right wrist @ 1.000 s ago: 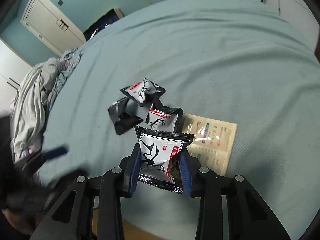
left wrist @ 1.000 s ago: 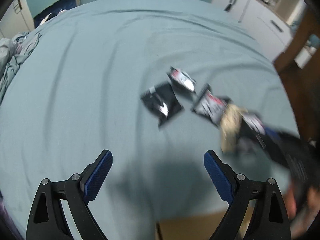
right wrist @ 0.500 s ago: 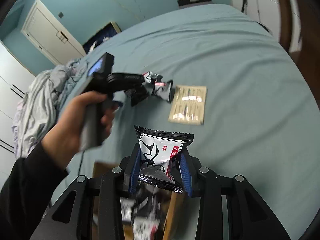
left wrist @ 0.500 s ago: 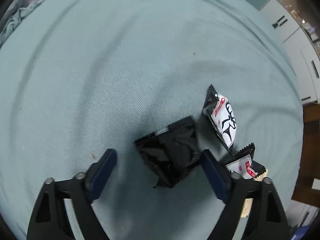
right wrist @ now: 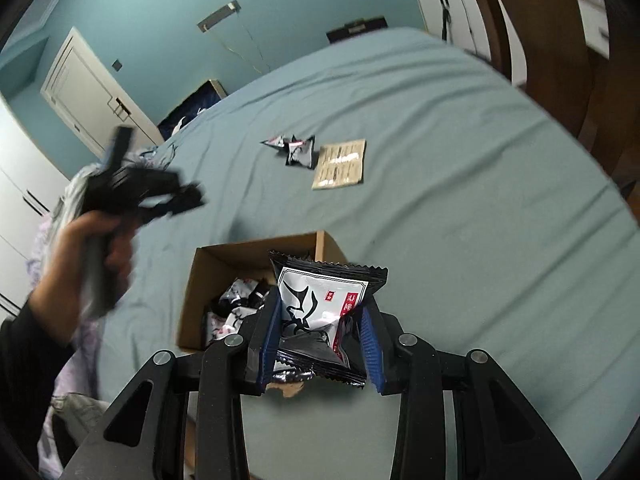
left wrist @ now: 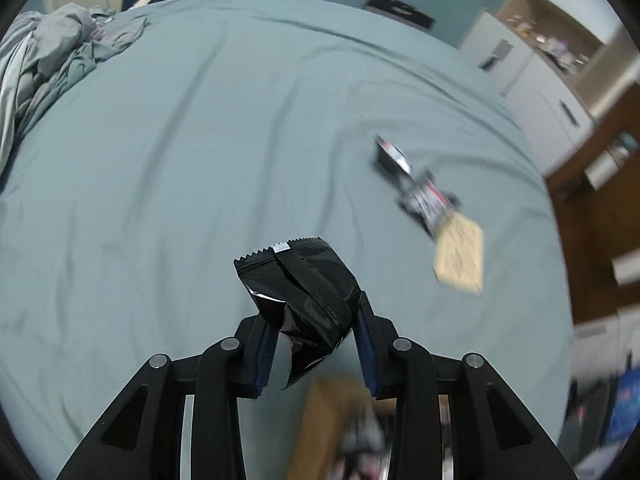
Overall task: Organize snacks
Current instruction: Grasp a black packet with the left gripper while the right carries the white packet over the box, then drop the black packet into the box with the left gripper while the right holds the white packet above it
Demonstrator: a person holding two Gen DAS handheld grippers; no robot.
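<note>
Presently, left to right. Left gripper [left wrist: 316,332]: jaws clenched on a black packet [left wrist: 304,288], plain back side showing, lifted above the bed [left wrist: 168,152]. Same gripper in the right wrist view [right wrist: 176,200]: blurred, held in the person's hand [right wrist: 100,252], left of the box [right wrist: 200,276]. Box: open cardboard, on the bed, several black-and-white packets [right wrist: 236,304] inside. Right gripper [right wrist: 320,344]: jaws clenched on a white-faced packet [right wrist: 320,308] with black figure and red label, held over the near right edge of the box. Farther on the bed: two loose packets [right wrist: 294,148] touching each other, and just to their right a flat tan sachet [right wrist: 340,164]. Left edge: rumpled grey bedding [left wrist: 52,60].
</note>
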